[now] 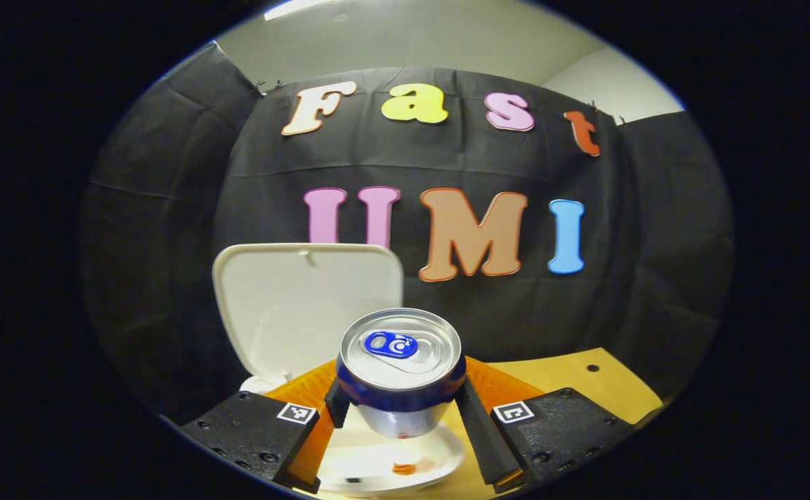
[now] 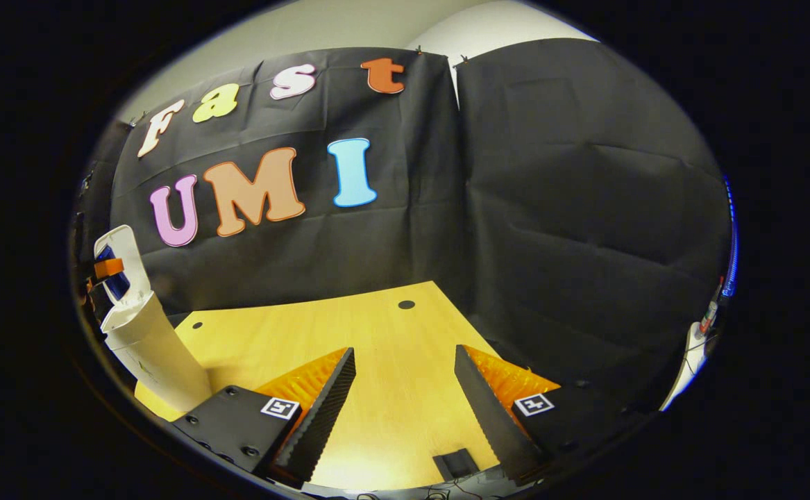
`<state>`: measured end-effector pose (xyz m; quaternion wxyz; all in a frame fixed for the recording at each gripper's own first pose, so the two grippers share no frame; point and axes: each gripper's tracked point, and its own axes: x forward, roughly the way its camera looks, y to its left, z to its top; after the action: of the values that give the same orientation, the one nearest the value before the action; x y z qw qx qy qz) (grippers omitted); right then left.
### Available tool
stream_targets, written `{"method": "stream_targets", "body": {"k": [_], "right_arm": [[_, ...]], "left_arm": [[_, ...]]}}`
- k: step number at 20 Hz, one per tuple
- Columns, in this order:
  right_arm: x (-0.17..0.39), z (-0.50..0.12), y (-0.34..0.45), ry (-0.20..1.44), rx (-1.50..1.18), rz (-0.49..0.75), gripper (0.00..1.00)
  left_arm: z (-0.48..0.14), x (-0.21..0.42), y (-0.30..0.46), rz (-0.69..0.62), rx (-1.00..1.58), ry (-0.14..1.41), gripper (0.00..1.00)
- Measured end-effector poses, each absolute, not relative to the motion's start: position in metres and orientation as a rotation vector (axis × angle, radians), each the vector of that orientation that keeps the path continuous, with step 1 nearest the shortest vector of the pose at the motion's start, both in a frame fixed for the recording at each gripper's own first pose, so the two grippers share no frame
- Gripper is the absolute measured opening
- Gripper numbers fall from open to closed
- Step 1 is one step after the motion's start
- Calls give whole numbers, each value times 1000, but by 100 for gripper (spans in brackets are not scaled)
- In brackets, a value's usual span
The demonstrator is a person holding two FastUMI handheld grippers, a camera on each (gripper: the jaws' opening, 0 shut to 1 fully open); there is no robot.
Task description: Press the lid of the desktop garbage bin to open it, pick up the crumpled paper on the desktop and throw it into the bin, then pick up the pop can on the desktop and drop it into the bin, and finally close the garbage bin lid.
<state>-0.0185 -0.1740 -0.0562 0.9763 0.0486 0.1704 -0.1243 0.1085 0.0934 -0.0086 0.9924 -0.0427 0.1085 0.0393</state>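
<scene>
Left tongs (image 1: 401, 410) clamp pop can (image 1: 400, 368); right tongs (image 2: 405, 389) wide, seemingly empty.

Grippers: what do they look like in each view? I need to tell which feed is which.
In both views the gripper looks alike: two long wedge-shaped fingers with ribbed inner faces, each on a flat, textured block fastened with round screws. Each block carries a small square black-and-white tag near its inner corner. No cables or sleeves are visible.
</scene>
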Motion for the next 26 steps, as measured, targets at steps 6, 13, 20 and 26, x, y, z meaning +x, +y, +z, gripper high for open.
{"method": "stream_targets", "body": {"k": [6,13,20,26], "right_arm": [[-3,-61,-156,348,81,-222,96],[-3,-68,-157,362,96,-241,96],[-6,-85,-152,390,101,-238,96],[-9,-95,-146,413,121,-228,94]], "left_arm": [[-47,99,126,148,-94,289,77],[-13,103,132,145,-38,192,94],[37,119,142,141,-80,121,94],[102,149,159,146,-51,9,93]]}}
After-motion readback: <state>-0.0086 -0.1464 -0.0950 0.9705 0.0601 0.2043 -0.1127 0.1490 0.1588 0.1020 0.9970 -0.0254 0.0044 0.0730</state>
